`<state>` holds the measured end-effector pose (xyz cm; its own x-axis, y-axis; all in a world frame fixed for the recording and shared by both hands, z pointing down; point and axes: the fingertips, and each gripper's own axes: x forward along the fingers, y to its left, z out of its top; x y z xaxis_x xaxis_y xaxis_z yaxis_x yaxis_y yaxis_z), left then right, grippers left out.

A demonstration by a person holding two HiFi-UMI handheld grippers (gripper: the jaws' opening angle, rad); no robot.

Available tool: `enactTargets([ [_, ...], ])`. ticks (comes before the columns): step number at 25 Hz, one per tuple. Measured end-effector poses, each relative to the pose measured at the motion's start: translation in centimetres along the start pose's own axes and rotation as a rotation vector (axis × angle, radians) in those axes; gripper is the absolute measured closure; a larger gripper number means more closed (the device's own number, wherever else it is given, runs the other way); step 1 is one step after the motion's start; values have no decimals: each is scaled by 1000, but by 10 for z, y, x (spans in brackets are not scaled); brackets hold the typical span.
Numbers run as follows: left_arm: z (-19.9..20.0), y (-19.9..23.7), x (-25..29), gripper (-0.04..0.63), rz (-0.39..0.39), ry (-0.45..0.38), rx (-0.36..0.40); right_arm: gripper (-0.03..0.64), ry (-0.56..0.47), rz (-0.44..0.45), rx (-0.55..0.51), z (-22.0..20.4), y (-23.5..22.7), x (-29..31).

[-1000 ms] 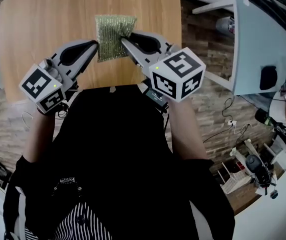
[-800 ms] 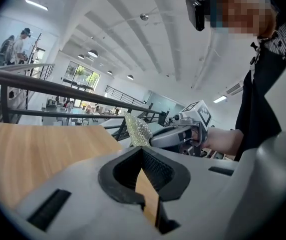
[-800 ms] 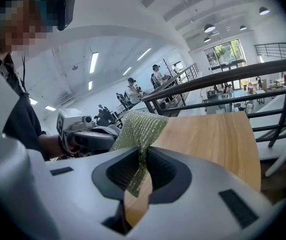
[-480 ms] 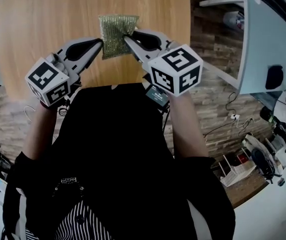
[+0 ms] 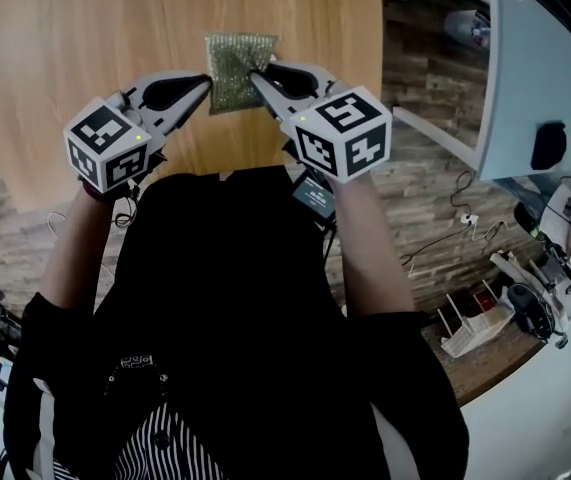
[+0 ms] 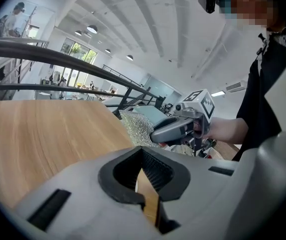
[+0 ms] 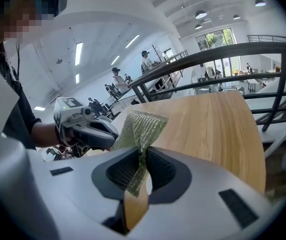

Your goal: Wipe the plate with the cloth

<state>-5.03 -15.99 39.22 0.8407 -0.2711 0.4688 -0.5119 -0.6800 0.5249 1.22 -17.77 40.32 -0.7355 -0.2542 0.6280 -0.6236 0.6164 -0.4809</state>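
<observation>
Two tools hang over the near part of the wooden tabletop point(image 5: 85, 38), and only one carries anything. The right tool point(image 5: 253, 74) pinches the lower edge of the green mesh cloth point(image 5: 238, 56), jaws pressed onto the fabric, and the rest of the cloth fans out beyond them, apparently lifted off the wood. The left tool point(image 5: 205, 81) sits just beside the cloth's other edge, its jaws pressed together on nothing. No plate shows in any view, so the wiping itself looks not yet begun. Taking up the cloth seems the only part done. What is left, by this reading, is to bring cloth and plate together and rub the plate's surface.
</observation>
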Motion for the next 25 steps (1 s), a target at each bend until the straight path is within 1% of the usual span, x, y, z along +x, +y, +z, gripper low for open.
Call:
enactTargets([
  [6,-30,26,24,601,12,84,10,574,53,-30,40,-26,-24,27],
  [10,-53,43,45,601,7,153,19,574,99,-59,28,-44,-43,44],
  [15,-64,54,59,601,-15,195,5,574,133,-70,32,-52,-55,50],
  [18,-72,60,74,601,-14,223,-1,574,143,-87,42,-61,-66,53],
  [20,-80,64,82,601,-11,252,-1,574,150,-97,28,-67,-72,54],
  [21,-86,68,85,601,-3,269,-5,574,150,-104,12,-69,-74,55],
  [23,-102,83,87,600,38,315,-14,574,140,-125,-5,-73,-79,56],
  [25,-117,95,88,600,74,354,-16,574,131,-152,17,-81,-89,54],
])
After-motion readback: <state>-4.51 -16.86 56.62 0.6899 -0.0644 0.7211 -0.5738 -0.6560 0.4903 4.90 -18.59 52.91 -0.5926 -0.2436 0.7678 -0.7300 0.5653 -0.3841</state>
